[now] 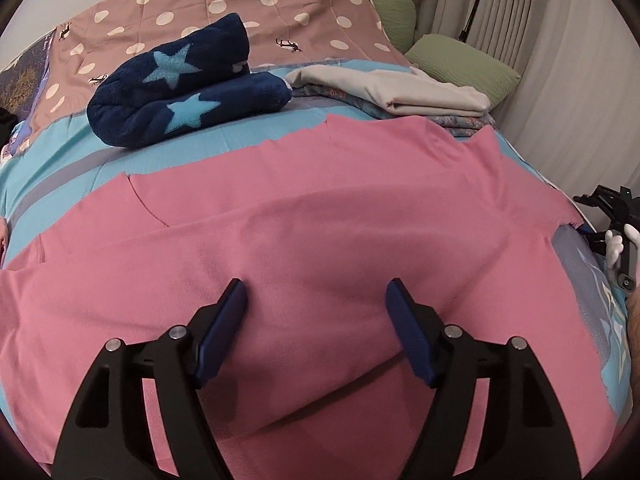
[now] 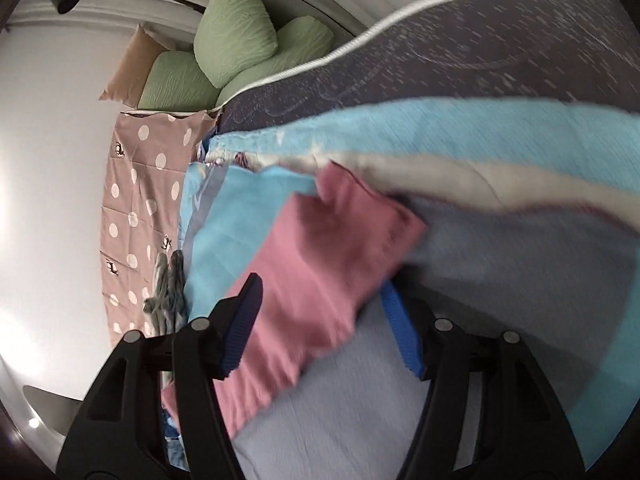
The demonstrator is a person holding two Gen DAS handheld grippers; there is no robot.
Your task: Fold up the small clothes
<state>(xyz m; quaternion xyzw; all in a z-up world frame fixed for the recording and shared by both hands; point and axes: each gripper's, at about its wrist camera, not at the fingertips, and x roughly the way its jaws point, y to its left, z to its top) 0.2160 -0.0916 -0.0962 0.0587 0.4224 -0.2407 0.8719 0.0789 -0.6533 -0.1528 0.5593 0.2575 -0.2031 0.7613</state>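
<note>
A pink T-shirt [image 1: 320, 220] lies spread flat on the bed, neckline at the left and a sleeve toward the far side. My left gripper [image 1: 316, 300] is open just above the shirt's middle, holding nothing. The right gripper shows at the right edge of the left wrist view [image 1: 612, 232], beside the shirt's right edge. In the blurred, tilted right wrist view, my right gripper [image 2: 320, 292] is open with a pink sleeve or corner [image 2: 320, 256] of the shirt lying between its fingers; the jaws are apart and not clamped.
A rolled navy star blanket [image 1: 180, 84] and a stack of folded clothes [image 1: 400, 92] lie behind the shirt. Green pillows [image 1: 460, 64] and a curtain stand at the far right. The bed has a light blue cover [image 1: 60, 168] and a dotted brown sheet [image 1: 260, 4].
</note>
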